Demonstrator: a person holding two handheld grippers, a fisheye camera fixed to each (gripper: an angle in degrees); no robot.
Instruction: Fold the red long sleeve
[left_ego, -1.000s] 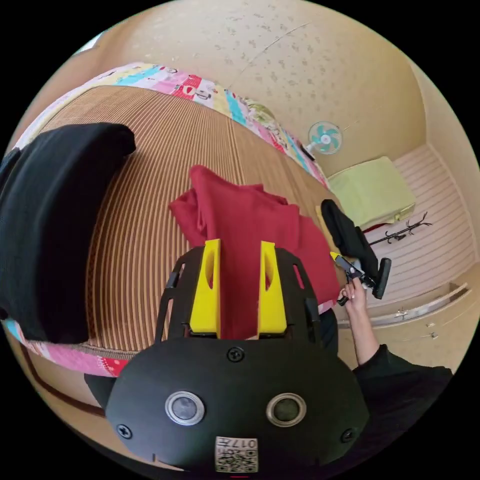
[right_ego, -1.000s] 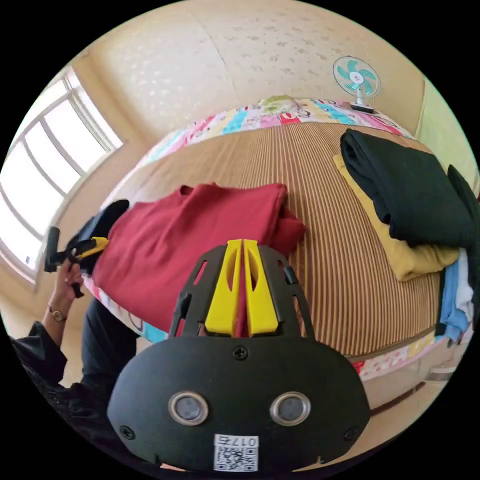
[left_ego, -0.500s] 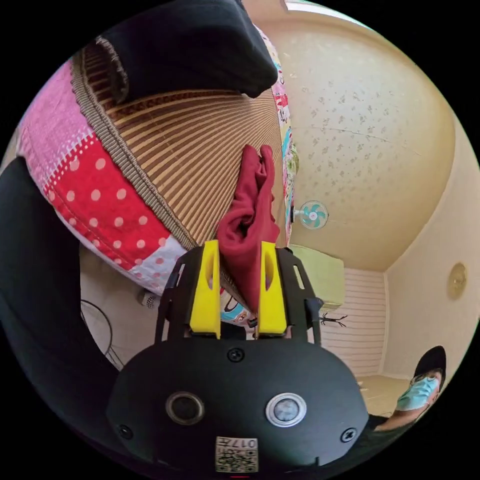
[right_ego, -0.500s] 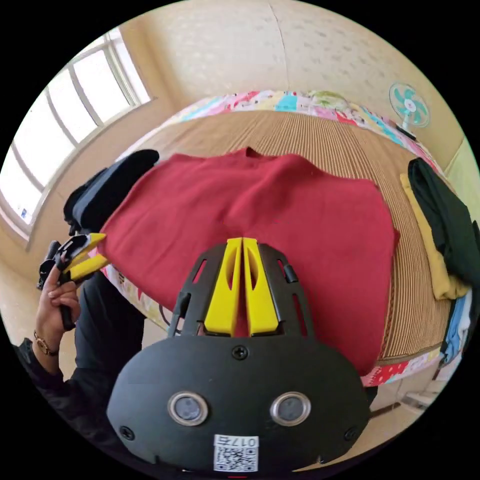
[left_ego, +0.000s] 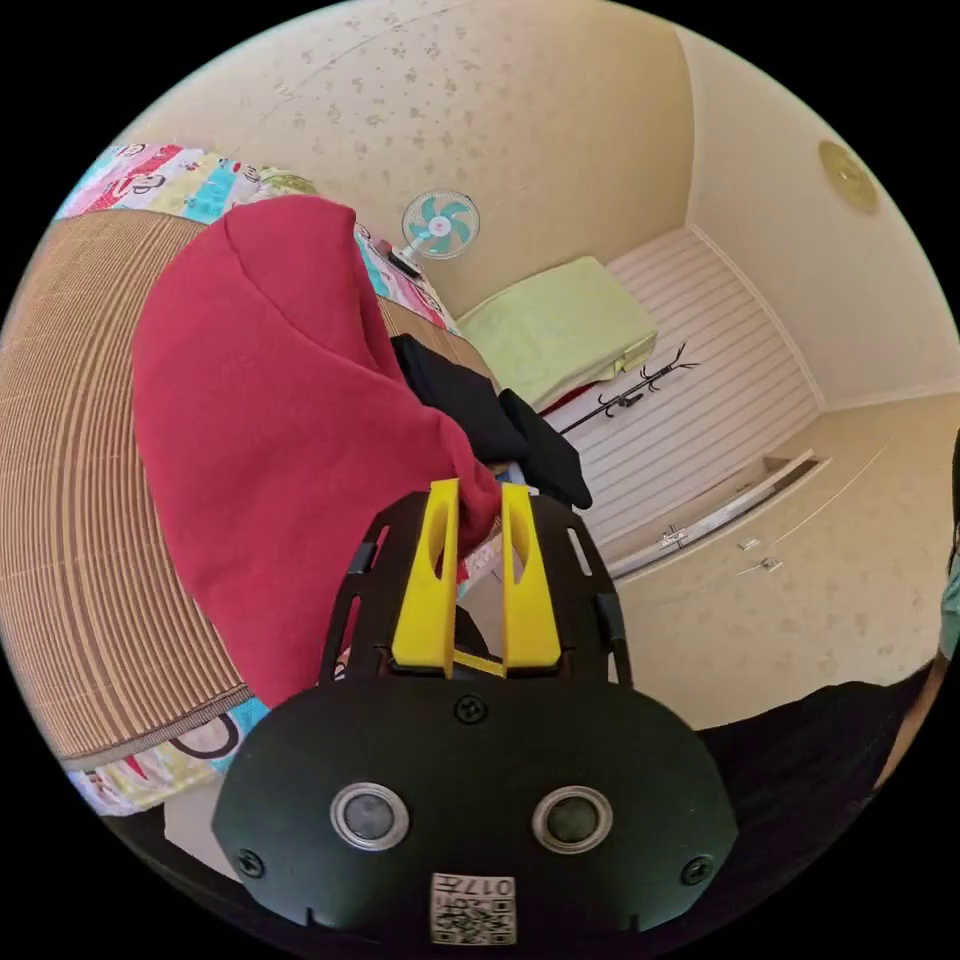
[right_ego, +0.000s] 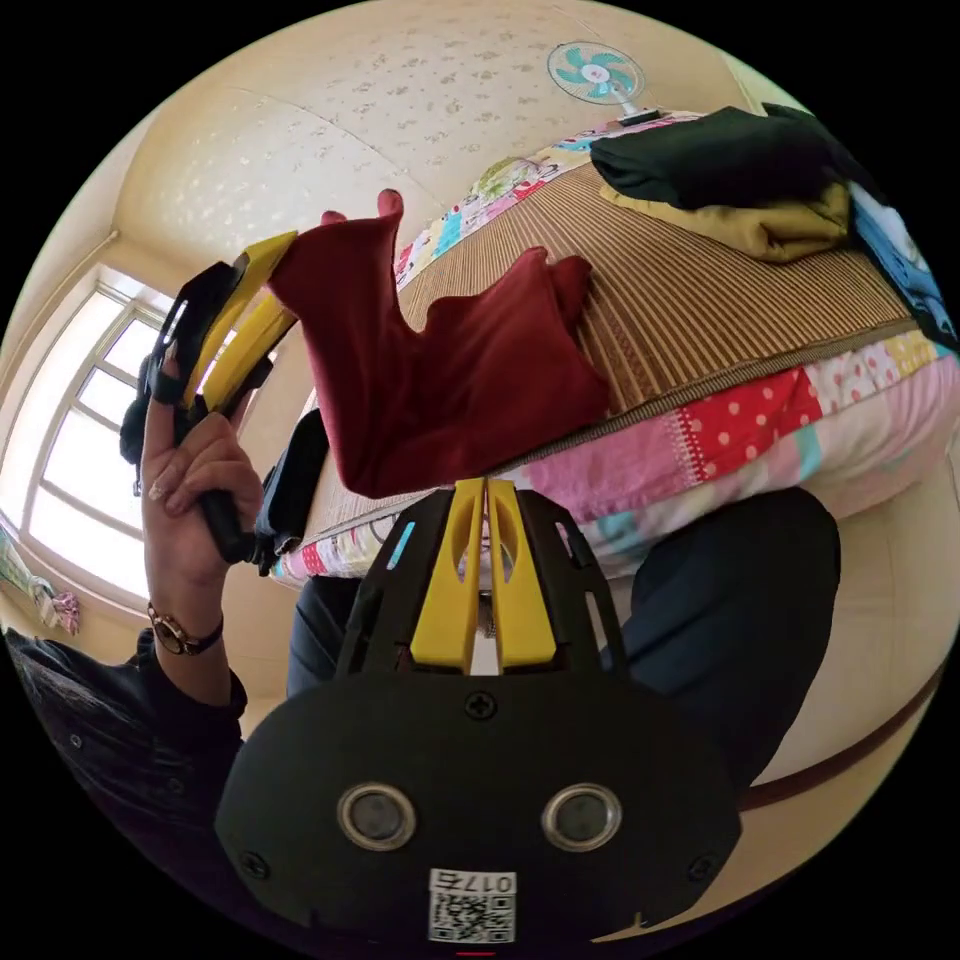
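Pale speckled walls all round, with a fan (left_ego: 440, 222) past the far edge of the bed (left_ego: 60, 520). Brown striped mat (right_ego: 680, 300) on top, patchwork quilt (right_ego: 760, 420) showing along the near edge.

From the left gripper view: left gripper (left_ego: 478, 492) clamped on a bunch of the red long sleeve (left_ego: 270, 430), fabric squeezed between the two yellow tips. Rest of the garment spread in a broad fold over the mat and down past the near edge of the bed. Black clothes (left_ego: 480, 410) just behind it, toward the far corner. Off the bed, a light green cover (left_ego: 560, 325) and a dark coat stand (left_ego: 640, 385) against a slatted wall.

From the right gripper view: same left gripper raised beside the bed in a hand (right_ego: 190, 480) with a wristwatch (right_ego: 175, 632), pinching an upper corner of the red long sleeve so that part hangs in the air and part lies bunched at the near edge of the mat. Right gripper (right_ego: 485, 490) with jaws pressed together, tips right at the hanging lower hem; cannot tell whether any cloth is caught between them. Near a far corner of the bed, a stack of black (right_ego: 720, 150), mustard (right_ego: 770, 228) and blue (right_ego: 900, 260) clothes. Bright window (right_ego: 90, 420) behind the hand, dark trousers (right_ego: 740, 600) in front of the bed.
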